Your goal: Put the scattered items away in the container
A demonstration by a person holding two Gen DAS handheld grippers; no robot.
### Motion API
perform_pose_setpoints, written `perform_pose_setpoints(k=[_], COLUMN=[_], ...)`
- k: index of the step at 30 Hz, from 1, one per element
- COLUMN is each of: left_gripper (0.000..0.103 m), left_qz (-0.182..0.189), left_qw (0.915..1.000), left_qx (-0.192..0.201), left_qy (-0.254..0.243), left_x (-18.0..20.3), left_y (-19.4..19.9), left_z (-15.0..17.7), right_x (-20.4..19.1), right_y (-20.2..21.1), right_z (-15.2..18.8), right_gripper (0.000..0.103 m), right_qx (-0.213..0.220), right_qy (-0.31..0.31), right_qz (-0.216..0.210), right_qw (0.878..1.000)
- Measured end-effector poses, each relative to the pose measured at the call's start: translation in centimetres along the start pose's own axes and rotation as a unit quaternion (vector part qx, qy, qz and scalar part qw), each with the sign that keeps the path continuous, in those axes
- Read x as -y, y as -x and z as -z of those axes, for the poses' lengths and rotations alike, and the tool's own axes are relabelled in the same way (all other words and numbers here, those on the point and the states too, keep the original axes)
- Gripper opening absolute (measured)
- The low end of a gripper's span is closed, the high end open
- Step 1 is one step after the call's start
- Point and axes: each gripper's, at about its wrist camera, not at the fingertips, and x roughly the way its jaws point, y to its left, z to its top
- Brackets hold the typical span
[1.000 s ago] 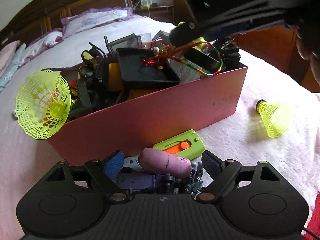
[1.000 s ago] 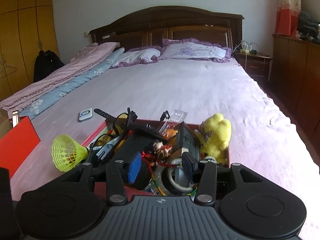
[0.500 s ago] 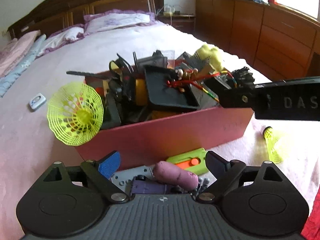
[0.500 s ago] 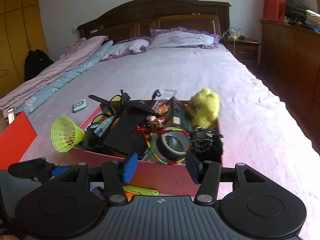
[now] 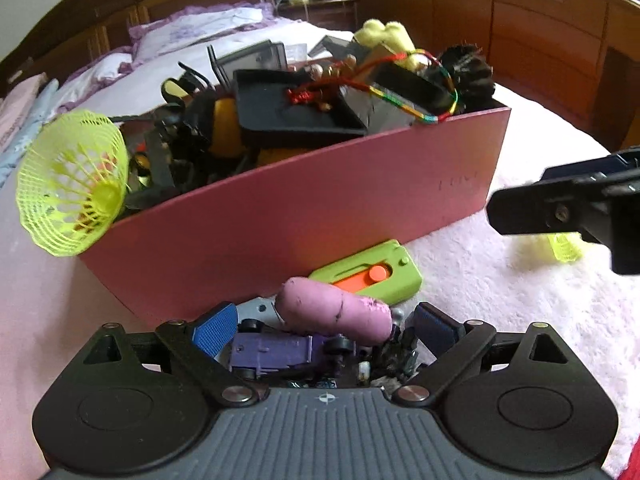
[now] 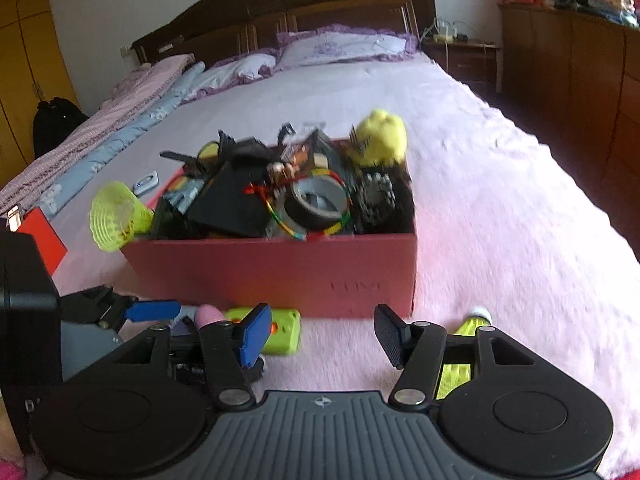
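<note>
The left gripper (image 5: 324,326) has spread its jaws wide over the last second and now stands nearly full open, straddling a small heap at the bottom centre of its frame without pressing on anything: a pink cylinder (image 5: 334,316) lying across a purple toy car (image 5: 276,350), with dark small parts (image 5: 394,356) beside them. The right gripper (image 6: 318,338) has left the top of the box, where it hung a second ago, and come down in front of it; its jaws are opening, about halfway, with only bedcover between them. So one drop looks finished and both hands seem to be lining up fresh picks.

Outward from the fingers, a green utility knife (image 5: 370,274) with an orange slider touches the front wall of the red box (image 5: 320,204), which fills mid-frame and is heaped above its rim.

Count: two yellow shuttlecocks, one (image 5: 72,184) perched at the box's left corner, one (image 6: 466,350) loose on the bed, lower right behind the right gripper's finger; one knife, one car, one cylinder outside; one white fob (image 6: 146,182) on the bed, left of the box
</note>
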Motion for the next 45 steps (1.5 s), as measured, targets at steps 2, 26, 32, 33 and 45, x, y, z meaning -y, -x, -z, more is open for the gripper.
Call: perform_pose_setpoints(k=[2,26,32,33,45], left_gripper=[0.097,0.061,0.061,0.061,0.080], left_qz=[0.004,0.024,0.010,0.002,-0.008], left_qw=[1.0000,0.9948,0.9901,0.9898,0.9942], left_qx=[0.008,0.096,0.139,0.142,0.087], left_qy=[-0.001,0.024,0.014,0.008,0.064], left_x=[0.0,-0.2,-1.5,-1.8,-4.5], left_y=[-0.2,6.3,7.3,7.0,3.2], left_z=[0.3,-1.4,-6.6,-7.6,-10.6], right_x=[0.2,0.7,0.3,0.3,0.4], right_y=[-0.2,-1.0,-1.0,-0.9,-0.2], right_z=[0.7,3.8,3.9,3.8,3.7], right_gripper=[0.060,0.061,0.061,0.061,0.064], right_qx=[-0.007,-0.043,-0.044,-0.044,-0.039], right_qy=[-0.004,-0.024,-0.020,-0.020,-0.021], right_qz=[0.001,-0.008,-0.013,-0.013,-0.010], right_qw=[1.000,0.999,0.999,0.999,0.999])
